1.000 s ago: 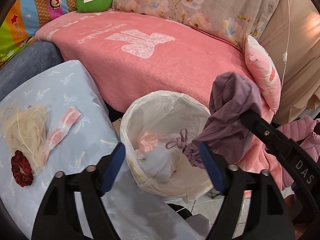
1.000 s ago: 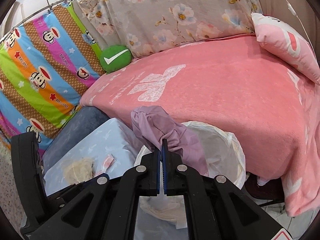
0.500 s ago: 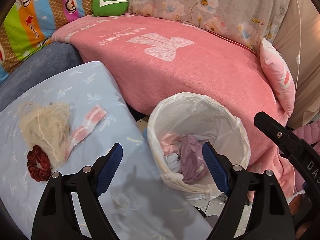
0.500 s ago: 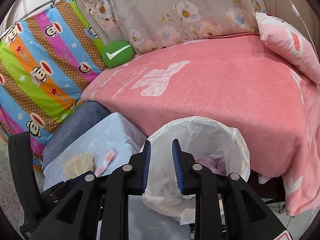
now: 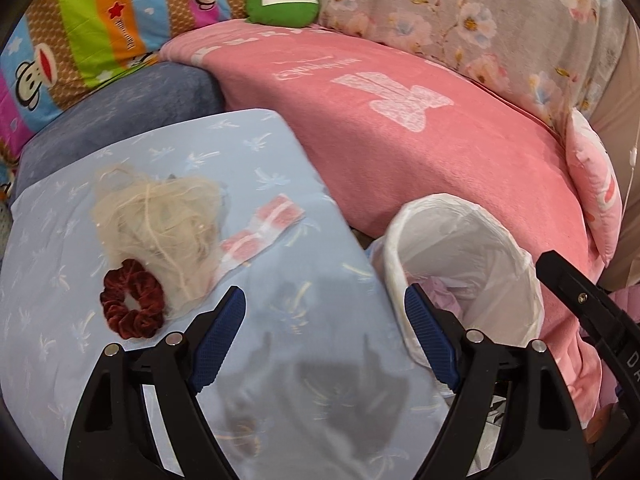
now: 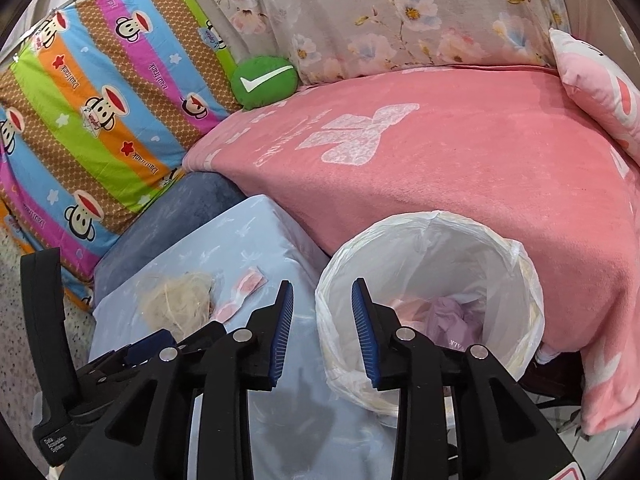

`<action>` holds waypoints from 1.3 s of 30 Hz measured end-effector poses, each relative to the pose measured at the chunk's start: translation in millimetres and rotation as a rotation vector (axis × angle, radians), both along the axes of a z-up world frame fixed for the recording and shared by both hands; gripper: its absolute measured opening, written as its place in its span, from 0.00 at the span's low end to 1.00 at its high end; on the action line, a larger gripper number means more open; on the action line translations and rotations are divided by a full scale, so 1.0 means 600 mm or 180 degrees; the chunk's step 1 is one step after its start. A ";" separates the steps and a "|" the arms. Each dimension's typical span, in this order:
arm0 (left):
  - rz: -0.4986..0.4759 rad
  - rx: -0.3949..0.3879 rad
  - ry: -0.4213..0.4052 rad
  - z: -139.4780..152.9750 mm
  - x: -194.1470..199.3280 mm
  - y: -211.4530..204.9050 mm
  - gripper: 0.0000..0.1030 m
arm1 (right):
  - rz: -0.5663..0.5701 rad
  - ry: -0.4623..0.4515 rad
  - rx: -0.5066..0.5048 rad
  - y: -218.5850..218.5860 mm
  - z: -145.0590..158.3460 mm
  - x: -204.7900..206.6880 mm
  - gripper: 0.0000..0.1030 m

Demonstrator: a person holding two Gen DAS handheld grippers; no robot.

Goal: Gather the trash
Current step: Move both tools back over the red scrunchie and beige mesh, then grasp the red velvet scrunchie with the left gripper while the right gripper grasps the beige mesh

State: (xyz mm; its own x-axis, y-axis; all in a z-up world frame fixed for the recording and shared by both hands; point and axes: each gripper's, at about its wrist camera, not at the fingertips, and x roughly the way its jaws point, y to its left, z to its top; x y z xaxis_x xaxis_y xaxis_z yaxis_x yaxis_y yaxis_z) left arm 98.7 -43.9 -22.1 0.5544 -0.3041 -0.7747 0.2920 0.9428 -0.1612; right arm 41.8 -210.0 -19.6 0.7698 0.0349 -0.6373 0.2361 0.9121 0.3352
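Trash still out lies on the light-blue counter [image 5: 280, 380]: a pale tangle of fibres [image 5: 160, 216], a dark red scrunchie [image 5: 133, 311] touching its near edge, and a pink-and-white wrapper strip [image 5: 262, 234] just beside the tangle on the side toward the bin. A white-lined bin [image 6: 516, 280] stands off the counter's edge, against the pink blanket [image 6: 460, 184] draped over the bed. Inside it, a crumpled mauve cloth [image 6: 452, 316] rests at the bottom next to something pale pink.

Left tongs [image 5: 325, 312] hover above the counter, spread wide and empty, with the scrunchie just beyond their left tip and the bin wall by their right one. Right tongs [image 6: 322, 300] are partly parted, their jaws having just been opening, with nothing between the blue pads; they hang over the gap between counter edge and bin rim.

Behind the bed, a green round cushion [image 6: 264, 82] sits against a striped cartoon-monkey sheet [image 6: 92, 120] and a floral cover [image 6: 400, 16]. A pink pillow [image 6: 600, 88] lies at the far right.
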 end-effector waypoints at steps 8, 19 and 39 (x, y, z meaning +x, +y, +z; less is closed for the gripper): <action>0.0234 -0.0004 -0.0002 -0.005 0.009 0.054 0.76 | 0.0215 0.0071 -0.0069 0.050 -0.006 0.022 0.31; 0.0656 -0.0029 0.0165 -0.037 0.029 0.152 0.76 | 0.0568 0.0238 -0.0167 0.141 -0.032 0.064 0.38; 0.1324 -0.0143 0.0585 -0.118 0.080 0.301 0.85 | 0.1149 0.0614 -0.0262 0.314 -0.118 0.189 0.48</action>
State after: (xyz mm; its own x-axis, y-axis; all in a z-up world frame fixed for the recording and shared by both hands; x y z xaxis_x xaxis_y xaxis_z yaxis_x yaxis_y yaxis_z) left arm 146.6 136.9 -93.1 0.4911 -0.1203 -0.8627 -0.1474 0.9647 -0.2184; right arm 155.1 -21.9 -90.1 0.5838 0.2236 -0.7805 -0.0524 0.9697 0.2386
